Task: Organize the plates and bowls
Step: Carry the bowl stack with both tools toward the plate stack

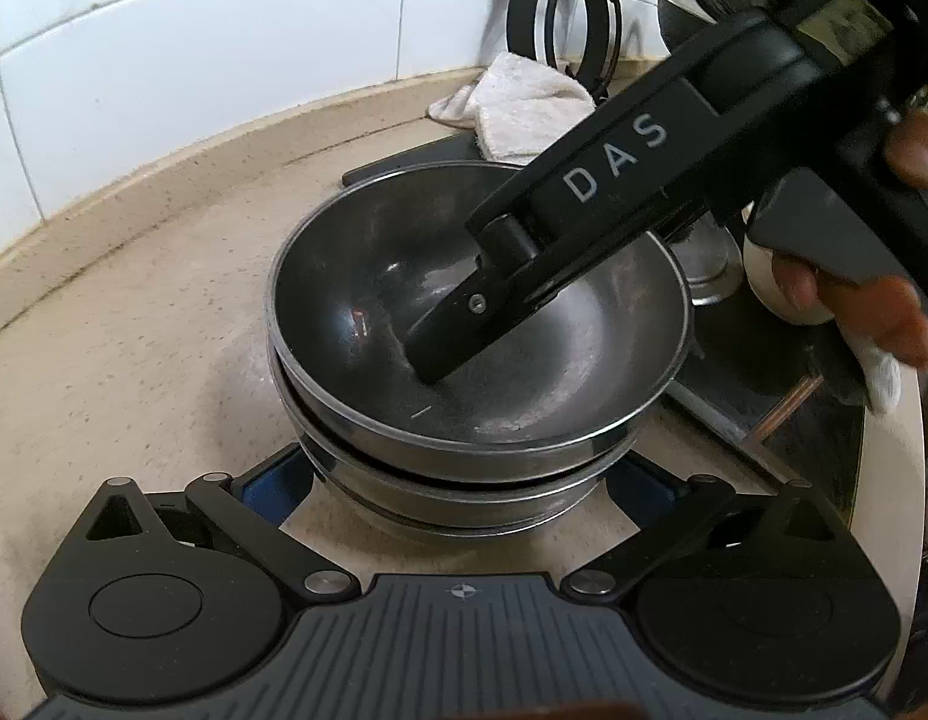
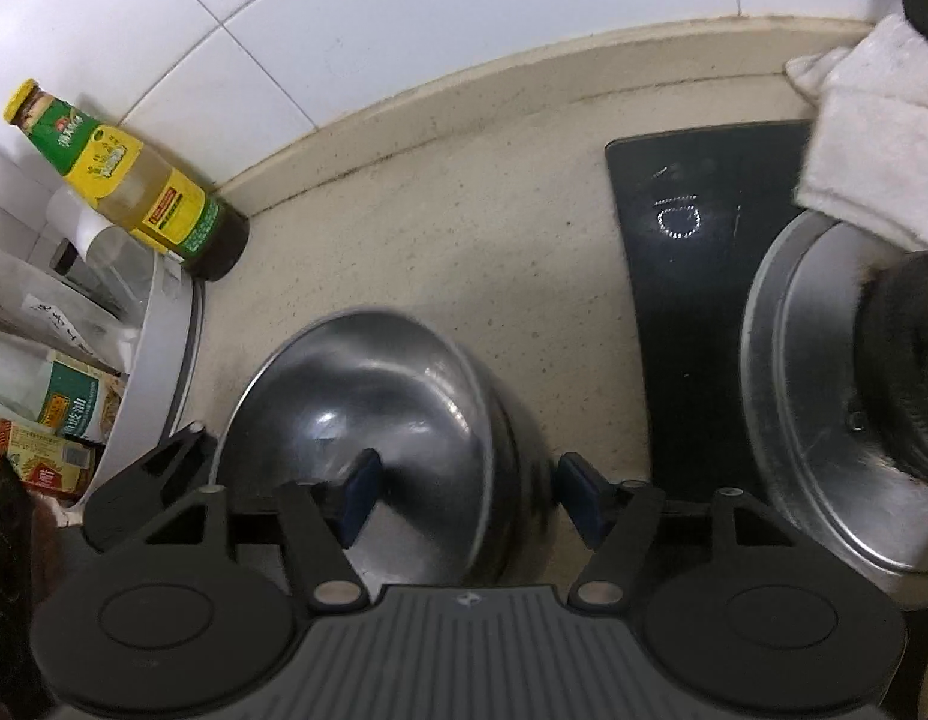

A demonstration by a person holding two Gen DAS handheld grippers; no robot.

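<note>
Stacked steel bowls point(image 1: 475, 324) on the desk point(image 1: 134, 360) — our left gripper point(image 1: 458, 480) spread wide around them, holding nothing. Our right gripper point(image 2: 464, 498) — fingers part-open astride the top bowl's rim, not pressing.

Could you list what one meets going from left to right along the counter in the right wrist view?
Yellow-labelled bottle → stack of steel bowls → black stovetop panel → round metal lid, with the white cloth behind it.

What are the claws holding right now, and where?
Nothing. Both open: right claw straddles the top bowl at its rim, left claw flanks the stack.
</note>
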